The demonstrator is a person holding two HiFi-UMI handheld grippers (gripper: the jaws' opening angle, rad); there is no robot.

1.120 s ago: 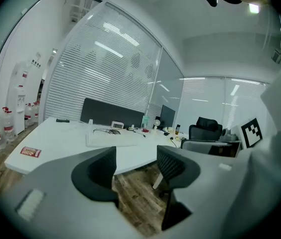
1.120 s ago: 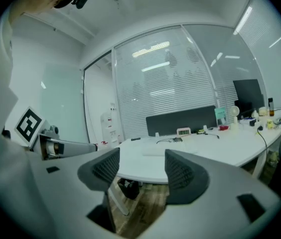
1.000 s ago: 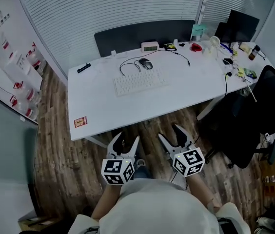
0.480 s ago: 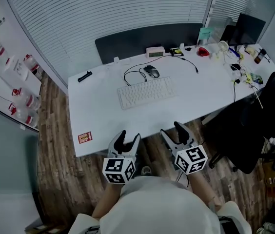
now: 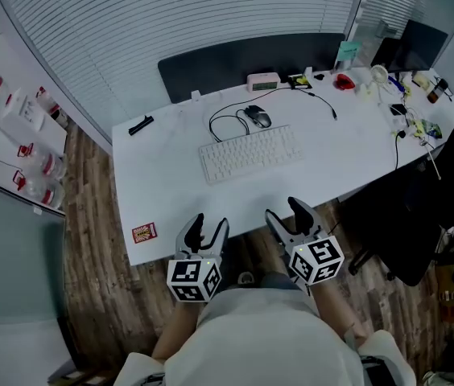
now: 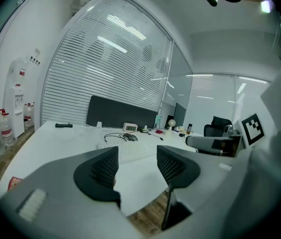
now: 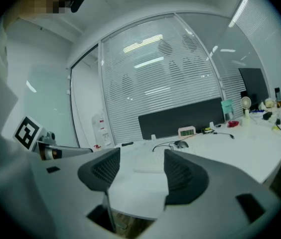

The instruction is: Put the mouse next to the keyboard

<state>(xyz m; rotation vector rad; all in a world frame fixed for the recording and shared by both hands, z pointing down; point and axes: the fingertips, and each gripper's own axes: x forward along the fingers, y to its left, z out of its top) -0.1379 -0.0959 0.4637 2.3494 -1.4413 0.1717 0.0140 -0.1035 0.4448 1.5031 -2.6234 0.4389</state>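
Nearest the keyboard's front, the left gripper (image 5: 209, 226) and right gripper (image 5: 284, 212) hang released and empty, while the mouse (image 5: 259, 117) lies just behind the keyboard (image 5: 249, 153), where its looped cable (image 5: 221, 121) could snag when it is lifted.

Desk (image 5: 163, 179): white top, smooth and matt.
Floor (image 5: 90, 240): wood planks, grained, dull finish.
Keyboard (image 5: 249, 153): white plastic, matt.
Mouse (image 5: 259, 117): dark plastic with a slight gloss.
Back panel (image 5: 243, 59): dark and matt, perhaps cloth-covered.
Blinds (image 5: 171, 14): pale slats with a faint sheen.
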